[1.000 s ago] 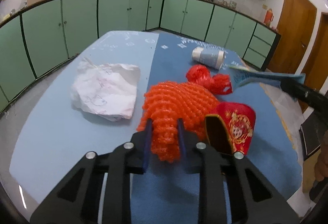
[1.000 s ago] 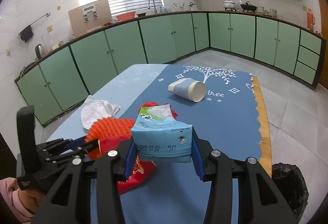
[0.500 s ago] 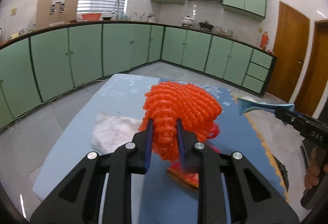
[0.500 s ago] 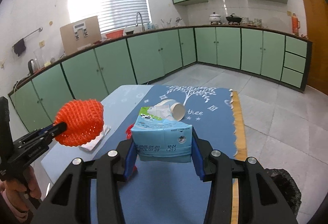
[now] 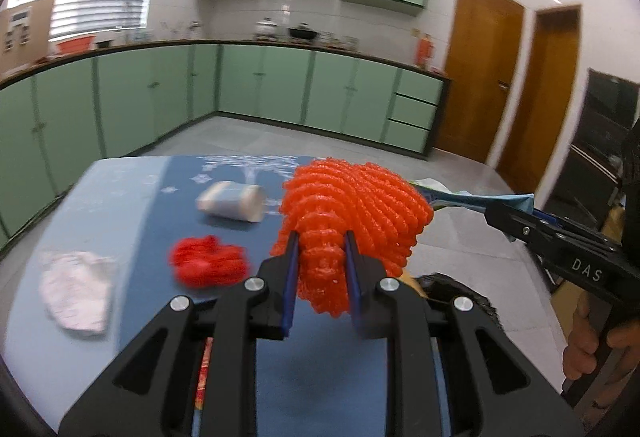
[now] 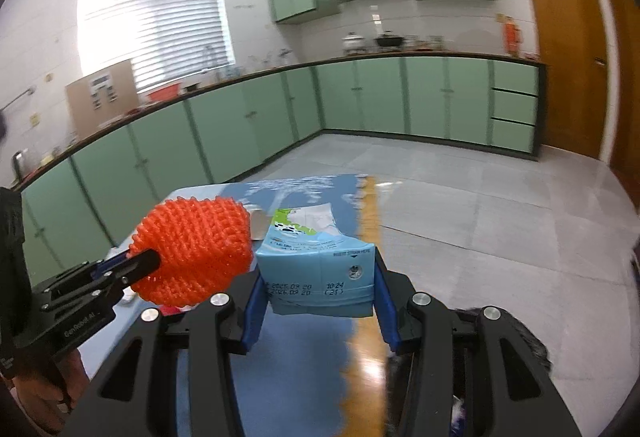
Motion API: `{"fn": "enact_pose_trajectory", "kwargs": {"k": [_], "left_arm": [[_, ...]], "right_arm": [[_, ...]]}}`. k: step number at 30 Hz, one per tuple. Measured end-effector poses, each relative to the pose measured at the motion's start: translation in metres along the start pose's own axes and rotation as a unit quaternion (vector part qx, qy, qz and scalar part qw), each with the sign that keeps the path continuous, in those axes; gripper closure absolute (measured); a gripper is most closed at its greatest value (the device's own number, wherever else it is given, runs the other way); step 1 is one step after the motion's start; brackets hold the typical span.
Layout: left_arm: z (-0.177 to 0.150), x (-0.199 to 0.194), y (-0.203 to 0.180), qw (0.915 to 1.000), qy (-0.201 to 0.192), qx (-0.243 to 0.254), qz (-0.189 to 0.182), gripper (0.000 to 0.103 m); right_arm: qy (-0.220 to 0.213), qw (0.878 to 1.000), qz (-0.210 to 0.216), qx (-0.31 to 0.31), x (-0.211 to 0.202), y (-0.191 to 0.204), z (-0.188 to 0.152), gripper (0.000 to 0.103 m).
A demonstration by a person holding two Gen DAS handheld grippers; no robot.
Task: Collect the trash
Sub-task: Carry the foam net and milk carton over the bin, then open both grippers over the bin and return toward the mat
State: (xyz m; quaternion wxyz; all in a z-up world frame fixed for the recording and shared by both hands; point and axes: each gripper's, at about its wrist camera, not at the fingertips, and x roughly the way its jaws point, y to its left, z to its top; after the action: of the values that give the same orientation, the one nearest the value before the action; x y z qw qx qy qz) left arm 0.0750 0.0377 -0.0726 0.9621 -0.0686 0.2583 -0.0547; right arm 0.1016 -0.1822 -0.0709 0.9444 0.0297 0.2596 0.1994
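Note:
My left gripper (image 5: 320, 269) is shut on an orange foam net (image 5: 352, 213) and holds it in the air above the blue table (image 5: 132, 205); it also shows in the right wrist view (image 6: 192, 249). My right gripper (image 6: 320, 301) is shut on a light blue milk carton (image 6: 318, 269), held up beside the net. In the left wrist view the carton (image 5: 472, 197) shows edge-on at the right. A paper cup (image 5: 232, 203) lies on its side, a red net clump (image 5: 206, 265) and a crumpled white paper (image 5: 76, 291) lie on the table.
A black trash bag (image 5: 460, 289) sits below the table's right edge, also in the right wrist view (image 6: 516, 333). A red packet (image 5: 202, 377) peeks from under the left gripper. Green cabinets (image 5: 280, 89) line the walls, wooden doors (image 5: 480, 73) at right.
Both grippers rose from the table and swung right, carrying the net and the carton toward the table's right edge above the black bag. The red packet slid under the left gripper's view.

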Motion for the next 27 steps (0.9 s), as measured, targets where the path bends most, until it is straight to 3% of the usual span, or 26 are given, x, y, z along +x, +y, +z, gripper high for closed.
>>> {"fn": "enact_pose_trajectory", "kwargs": {"k": [9,18,27], "left_arm": [[-0.010,0.052,-0.080,0.9956,0.027,0.050,-0.075,0.083],[-0.027,0.106,-0.149,0.9831,0.083,0.082,-0.141,0.083],[-0.055,0.156,-0.182,0.9702,0.153,0.120,-0.144,0.081]], "right_arm": [[0.008,0.992,-0.107,0.059,-0.036,-0.088,-0.027,0.057],[0.036,0.976,-0.185,0.106,-0.055,-0.153,-0.065,0.057],[0.075,0.965,-0.211,0.134,-0.044,-0.183,-0.102,0.057]]}}
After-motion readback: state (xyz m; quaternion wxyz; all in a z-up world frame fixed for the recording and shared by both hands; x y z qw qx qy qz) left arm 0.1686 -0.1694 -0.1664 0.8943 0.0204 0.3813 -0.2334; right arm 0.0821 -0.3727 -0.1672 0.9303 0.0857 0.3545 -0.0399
